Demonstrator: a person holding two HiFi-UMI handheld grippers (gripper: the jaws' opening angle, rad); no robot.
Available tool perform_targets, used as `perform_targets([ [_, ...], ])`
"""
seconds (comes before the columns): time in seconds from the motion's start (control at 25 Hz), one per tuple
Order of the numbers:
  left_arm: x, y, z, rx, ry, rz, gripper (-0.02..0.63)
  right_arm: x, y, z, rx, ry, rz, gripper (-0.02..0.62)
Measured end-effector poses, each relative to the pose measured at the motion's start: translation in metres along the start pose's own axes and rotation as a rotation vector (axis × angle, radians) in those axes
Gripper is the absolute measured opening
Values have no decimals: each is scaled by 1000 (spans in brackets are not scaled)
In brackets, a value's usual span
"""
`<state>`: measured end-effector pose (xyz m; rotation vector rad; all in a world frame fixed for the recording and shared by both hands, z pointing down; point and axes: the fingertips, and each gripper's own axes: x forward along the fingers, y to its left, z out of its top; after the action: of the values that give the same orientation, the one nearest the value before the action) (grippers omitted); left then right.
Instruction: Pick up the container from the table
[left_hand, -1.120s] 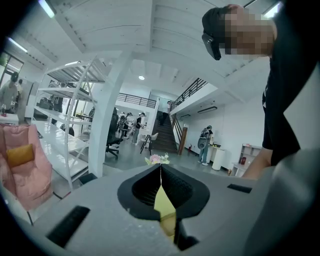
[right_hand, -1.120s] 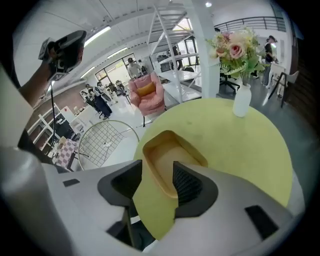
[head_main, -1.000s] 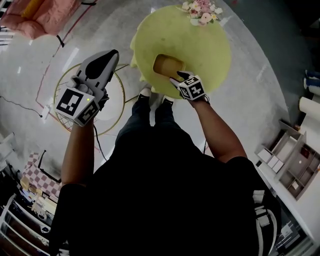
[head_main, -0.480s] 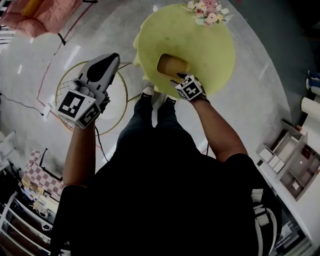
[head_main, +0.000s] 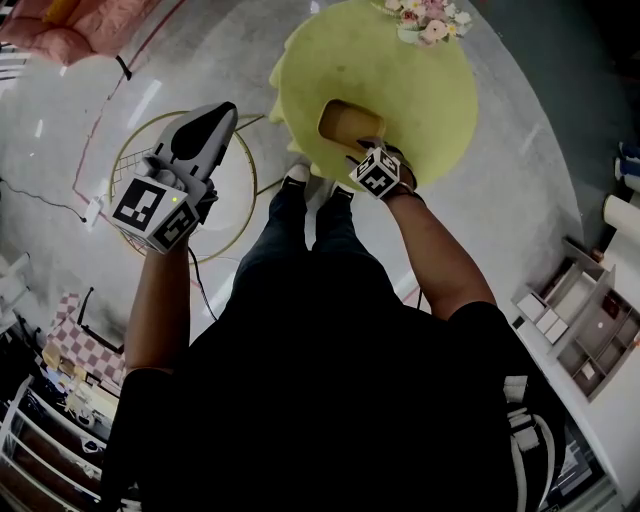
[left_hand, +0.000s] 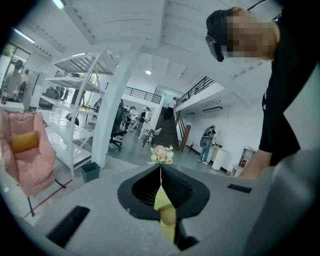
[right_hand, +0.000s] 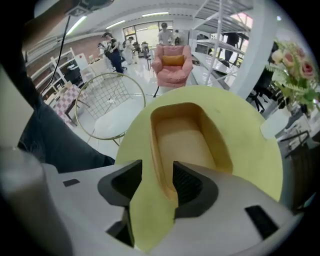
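Note:
A tan, open-topped container (head_main: 348, 122) sits on the round yellow table (head_main: 425, 90), near the table's front edge. My right gripper (head_main: 360, 152) is open at the container's near end. In the right gripper view the container (right_hand: 185, 140) has its near left wall between the jaws of that gripper (right_hand: 156, 169): one pad is inside and the other outside, with a gap on the outer side. My left gripper (head_main: 226, 108) is held up at the left, away from the table, over a wire stool. Its jaws (left_hand: 161, 167) are shut with nothing in them.
A vase of pink flowers (head_main: 425, 20) stands at the table's far edge. A gold wire stool with a white top (head_main: 215, 190) is left of the table. A pink armchair (head_main: 40, 20) is far left, and white shelving (head_main: 590, 330) is at the right.
My right gripper has moved forward to the container's near end, so its jaws now straddle the rim. The left gripper has stayed raised in about the same place.

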<state>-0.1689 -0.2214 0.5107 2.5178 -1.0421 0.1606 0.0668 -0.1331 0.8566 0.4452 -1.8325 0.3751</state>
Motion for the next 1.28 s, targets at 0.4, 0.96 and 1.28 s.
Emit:
perform_targets([
  [0.4, 1, 3, -9, -46, 0, -8, 17, 6, -4, -5, -103, 44, -39, 182],
  [0.96, 5, 3, -16, -52, 7, -20, 17, 16, -4, -14, -171, 93, -41, 135],
  [1.28, 11, 2, -18, -65, 15, -25, 17, 17, -9, -15, -184, 93, -50, 87],
])
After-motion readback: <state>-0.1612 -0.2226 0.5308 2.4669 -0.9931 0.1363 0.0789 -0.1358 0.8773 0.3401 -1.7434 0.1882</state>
